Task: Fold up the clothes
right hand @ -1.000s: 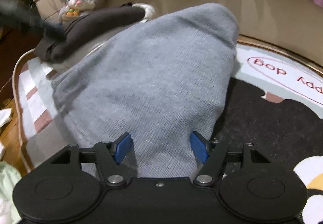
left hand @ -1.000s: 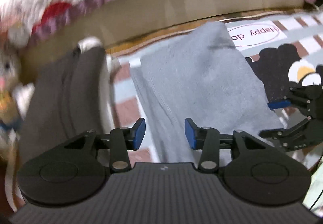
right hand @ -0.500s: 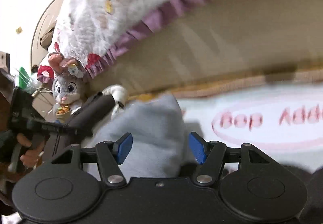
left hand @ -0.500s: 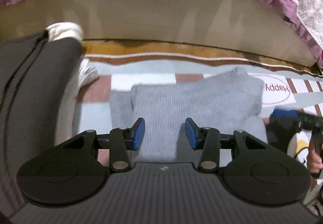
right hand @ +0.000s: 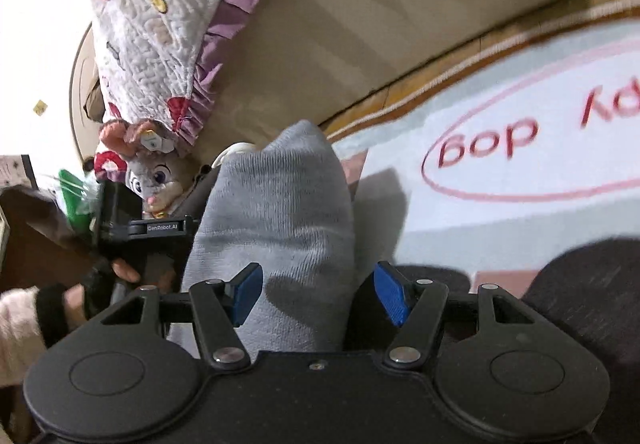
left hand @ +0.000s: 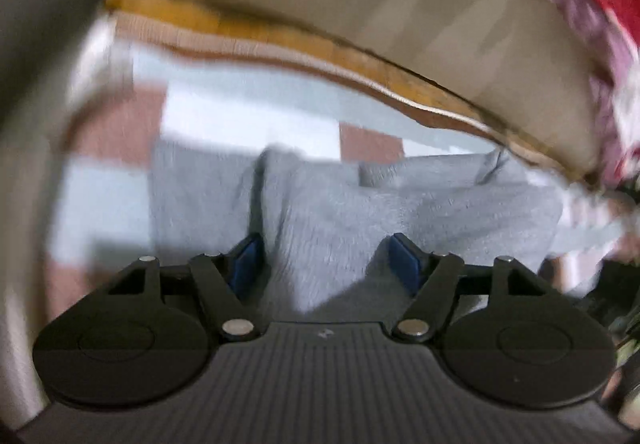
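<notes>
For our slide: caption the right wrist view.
Open right gripper straddles folded grey garment on "dog" rug.

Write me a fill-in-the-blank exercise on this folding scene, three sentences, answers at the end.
1. The garment lying between the open blue pads of the right gripper is ____ in colour.
2. The red word inside the oval on the rug, seen upside down in the right wrist view, reads ____.
3. The plush toy beside the dark folded clothes is a ____.

Missing words: grey; dog; rabbit
</notes>
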A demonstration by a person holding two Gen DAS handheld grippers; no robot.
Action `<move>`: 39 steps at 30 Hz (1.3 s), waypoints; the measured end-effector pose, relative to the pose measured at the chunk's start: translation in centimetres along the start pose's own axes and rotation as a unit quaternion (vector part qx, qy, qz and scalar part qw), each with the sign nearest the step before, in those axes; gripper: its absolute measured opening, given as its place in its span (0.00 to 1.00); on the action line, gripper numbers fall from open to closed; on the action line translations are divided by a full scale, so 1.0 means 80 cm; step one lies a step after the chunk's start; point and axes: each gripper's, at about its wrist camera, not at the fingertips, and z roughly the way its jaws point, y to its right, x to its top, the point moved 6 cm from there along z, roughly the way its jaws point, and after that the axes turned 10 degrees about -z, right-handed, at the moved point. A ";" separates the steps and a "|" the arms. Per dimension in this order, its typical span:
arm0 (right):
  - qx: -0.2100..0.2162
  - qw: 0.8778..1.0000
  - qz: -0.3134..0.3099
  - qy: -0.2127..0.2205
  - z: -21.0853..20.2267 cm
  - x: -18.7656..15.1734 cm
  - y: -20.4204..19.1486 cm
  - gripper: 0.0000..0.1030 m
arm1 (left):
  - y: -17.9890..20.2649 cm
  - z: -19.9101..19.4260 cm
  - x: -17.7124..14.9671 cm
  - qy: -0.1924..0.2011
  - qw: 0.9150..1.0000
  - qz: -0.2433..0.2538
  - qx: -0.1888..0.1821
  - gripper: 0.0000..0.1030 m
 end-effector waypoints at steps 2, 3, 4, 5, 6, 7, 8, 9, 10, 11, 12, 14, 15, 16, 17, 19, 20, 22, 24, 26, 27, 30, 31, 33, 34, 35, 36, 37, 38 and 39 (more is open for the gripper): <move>0.006 1.000 0.007 -0.004 0.005 -0.003 0.002 0.66 | -0.004 -0.004 -0.005 0.007 0.999 -0.030 -0.019 0.64; 0.008 1.000 0.004 -0.006 0.007 -0.005 -0.001 0.66 | -0.003 -0.007 -0.008 0.010 0.999 -0.030 -0.023 0.42; 0.010 1.000 0.002 -0.009 0.009 -0.007 -0.004 0.66 | 0.005 -0.012 -0.014 0.013 1.000 0.001 -0.014 0.20; 0.009 1.000 -0.003 -0.010 0.010 -0.008 -0.006 0.66 | 0.016 -0.019 -0.022 0.021 0.999 0.036 -0.004 0.06; 0.008 1.000 -0.008 -0.012 0.011 -0.010 -0.009 0.66 | 0.031 -0.031 -0.033 0.043 0.996 0.076 0.007 0.06; 0.005 1.000 -0.013 -0.014 0.012 -0.011 -0.011 0.66 | 0.047 -0.043 -0.044 0.066 0.991 0.116 0.018 0.05; 0.000 1.000 -0.020 -0.016 0.013 -0.012 -0.013 0.66 | 0.063 -0.056 -0.054 0.088 0.983 0.156 0.030 0.05; -0.007 0.999 -0.029 -0.017 0.012 -0.013 -0.015 0.66 | 0.079 -0.068 -0.065 0.110 0.974 0.196 0.041 0.05; -0.015 0.999 -0.042 -0.017 0.011 -0.013 -0.018 0.66 | 0.094 -0.082 -0.075 0.131 0.964 0.225 0.047 0.05; -0.024 0.998 -0.055 -0.016 0.009 -0.012 -0.021 0.66 | 0.104 -0.097 -0.085 0.149 0.959 0.237 0.041 0.05; -0.035 0.997 -0.068 -0.015 0.007 -0.011 -0.023 0.66 | 0.115 -0.111 -0.096 0.165 0.952 0.256 0.034 0.05; -0.056 0.995 -0.086 -0.007 0.000 -0.006 -0.026 0.66 | 0.136 -0.132 -0.124 0.190 0.931 0.310 0.033 0.05; -0.064 0.994 -0.090 0.000 -0.004 -0.002 -0.026 0.66 | 0.147 -0.136 -0.141 0.198 0.916 0.347 0.036 0.05; -0.067 0.993 -0.093 0.008 -0.009 0.001 -0.027 0.66 | 0.158 -0.139 -0.160 0.205 0.899 0.384 0.040 0.05; -0.066 0.993 -0.092 0.017 -0.015 0.005 -0.027 0.66 | 0.167 -0.138 -0.180 0.207 0.884 0.417 0.040 0.05; -0.061 0.993 -0.092 0.034 -0.024 0.013 -0.030 0.66 | 0.180 -0.127 -0.217 0.198 0.866 0.458 0.034 0.05; -0.056 0.994 -0.090 0.039 -0.027 0.016 -0.031 0.66 | 0.185 -0.121 -0.234 0.190 0.862 0.470 0.030 0.05; -0.043 0.995 -0.081 0.044 -0.031 0.020 -0.032 0.66 | 0.189 -0.100 -0.255 0.164 0.874 0.458 0.016 0.06; -0.018 0.997 -0.065 0.042 -0.031 0.021 -0.036 0.67 | 0.191 -0.083 -0.268 0.149 0.883 0.445 0.009 0.06; 0.012 0.998 -0.046 0.038 -0.029 0.021 -0.041 0.67 | 0.193 -0.071 -0.275 0.145 0.885 0.442 0.013 0.07; 0.027 0.998 -0.036 0.036 -0.029 0.022 -0.043 0.67 | 0.195 -0.066 -0.278 0.144 0.884 0.444 0.018 0.08; 0.066 0.997 -0.010 0.028 -0.026 0.021 -0.050 0.67 | 0.195 -0.062 -0.285 0.140 0.877 0.459 0.029 0.09; 0.068 0.997 -0.008 0.023 -0.021 0.017 -0.052 0.67 | 0.195 -0.063 -0.286 0.141 0.873 0.465 0.033 0.10; 0.063 0.998 -0.008 0.011 -0.013 0.009 -0.055 0.67 | 0.191 -0.070 -0.287 0.147 0.870 0.469 0.043 0.15; 0.061 0.998 -0.008 0.009 -0.009 0.009 -0.056 0.67 | 0.189 -0.076 -0.285 0.151 0.871 0.464 0.046 0.17; 0.058 0.998 -0.009 0.011 -0.006 0.012 -0.057 0.67 | 0.185 -0.083 -0.281 0.157 0.875 0.455 0.049 0.24; 0.056 0.998 -0.009 0.014 -0.003 0.016 -0.058 0.67 | 0.182 -0.091 -0.277 0.163 0.878 0.446 0.052 0.31; 0.053 0.998 -0.010 0.016 -0.001 0.020 -0.059 0.67 | 0.179 -0.098 -0.274 0.169 0.881 0.439 0.055 0.34; 0.051 0.999 -0.010 0.018 0.002 0.024 -0.060 0.67 | 0.176 -0.101 -0.272 0.173 0.881 0.436 0.057 0.43; 0.048 0.999 -0.010 0.020 0.005 0.028 -0.061 0.67 | 0.174 -0.101 -0.270 0.172 0.880 0.438 0.061 0.56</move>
